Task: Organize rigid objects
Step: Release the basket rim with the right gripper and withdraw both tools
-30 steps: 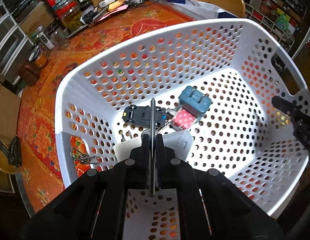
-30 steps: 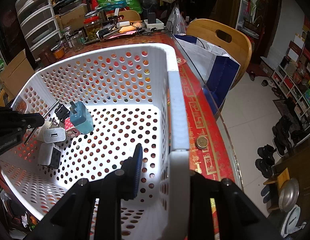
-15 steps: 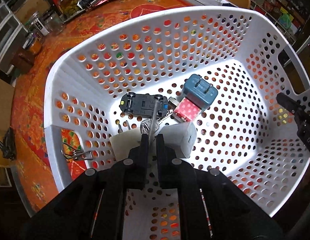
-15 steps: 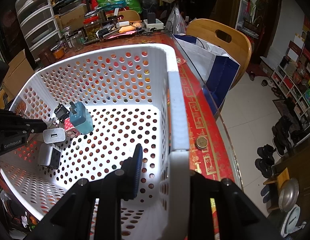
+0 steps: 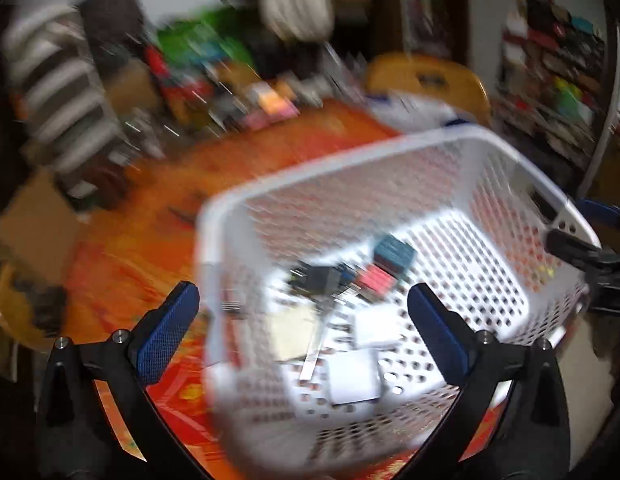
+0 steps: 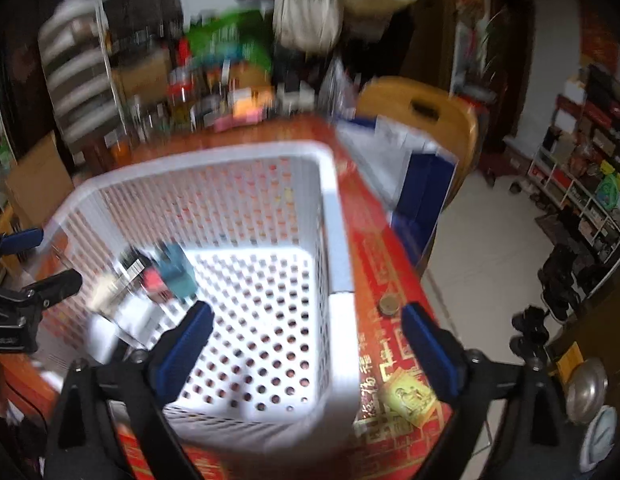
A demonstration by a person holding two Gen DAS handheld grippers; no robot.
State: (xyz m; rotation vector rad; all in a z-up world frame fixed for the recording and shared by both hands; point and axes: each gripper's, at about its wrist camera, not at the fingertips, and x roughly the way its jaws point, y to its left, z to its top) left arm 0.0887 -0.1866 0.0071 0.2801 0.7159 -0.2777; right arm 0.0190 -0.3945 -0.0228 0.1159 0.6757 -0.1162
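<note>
1. Left gripper (image 5: 301,320): its jaws are opening and stand wide, blue pads straddling the near left corner of the white basket (image 5: 213,216); nothing is pinched between them
2. Right gripper (image 6: 305,332): its jaws are opening too, spread across the basket's right wall, one pad inside and one out over the red tablecloth (image 6: 394,352); the pads press on nothing
3. On the basket floor, blurred, lie white charger blocks (image 5: 354,376), a thin metal rod (image 5: 314,356), a dark toy car (image 5: 318,278), a red spotted piece (image 5: 376,282) and a teal plug adapter (image 5: 394,254), clustered close together
4. A coin (image 6: 389,304) lies on the cloth just beside the basket
5. Beyond stand a wooden chair (image 6: 422,108) and table clutter
</note>
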